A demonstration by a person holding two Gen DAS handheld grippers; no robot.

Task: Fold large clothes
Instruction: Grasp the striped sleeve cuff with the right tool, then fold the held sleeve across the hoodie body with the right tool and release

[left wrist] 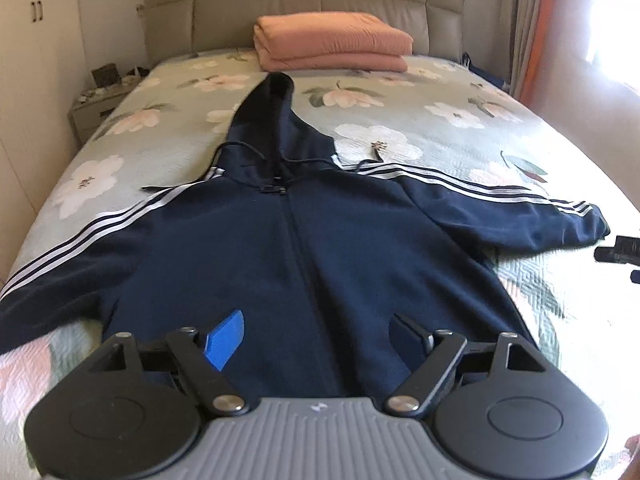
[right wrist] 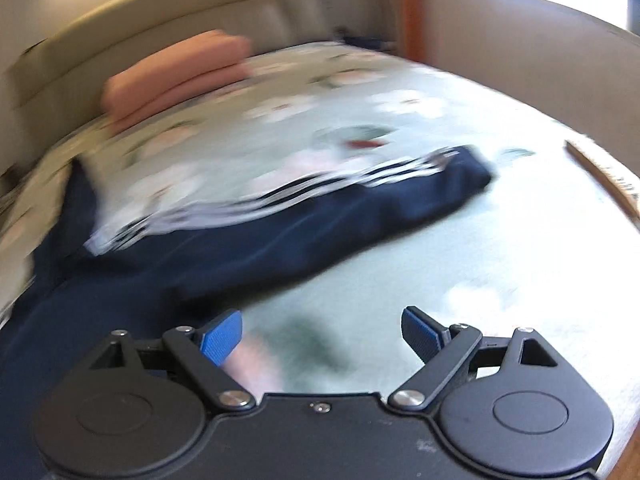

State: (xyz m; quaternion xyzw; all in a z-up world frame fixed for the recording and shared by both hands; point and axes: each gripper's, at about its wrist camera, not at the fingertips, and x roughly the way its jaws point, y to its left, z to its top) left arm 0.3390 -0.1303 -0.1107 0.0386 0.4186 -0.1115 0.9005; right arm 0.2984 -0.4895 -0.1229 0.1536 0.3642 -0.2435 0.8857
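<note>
Blue-padded fingers of the left gripper [left wrist: 316,340] stand wide apart with nothing between them, poised over the lower body of a navy hooded jacket [left wrist: 304,248] spread face-up on a floral bedspread [left wrist: 440,120]. Beyond the jaws the zipper [left wrist: 292,240] runs straight ahead to the hood [left wrist: 276,112], while the white-striped sleeves reach out to either side of them, the right sleeve [left wrist: 500,212] ending near a dark device [left wrist: 620,250] at the frame's edge. A folded peach blanket [left wrist: 332,46] sits far past the hood, against the headboard [left wrist: 308,0]. In the blurred right wrist view, the right gripper [right wrist: 322,336] also has its jaws spread and empty, over bare bedspread; that same sleeve lies ahead of and to the left of them, its cuff [right wrist: 472,168] well beyond the fingertips. The jacket looks flat and fully laid out, with no fold made, so this reads as the approach to a first fold, probably a sleeve brought across the chest. That next move likely calls for the right gripper to reach forward to the cuff, close on it, and carry it toward the zipper, while the left either pins the body or takes the opposite sleeve. Blur hides fine detail on the right side, so the exact gap to the cloth cannot be judged.
</note>
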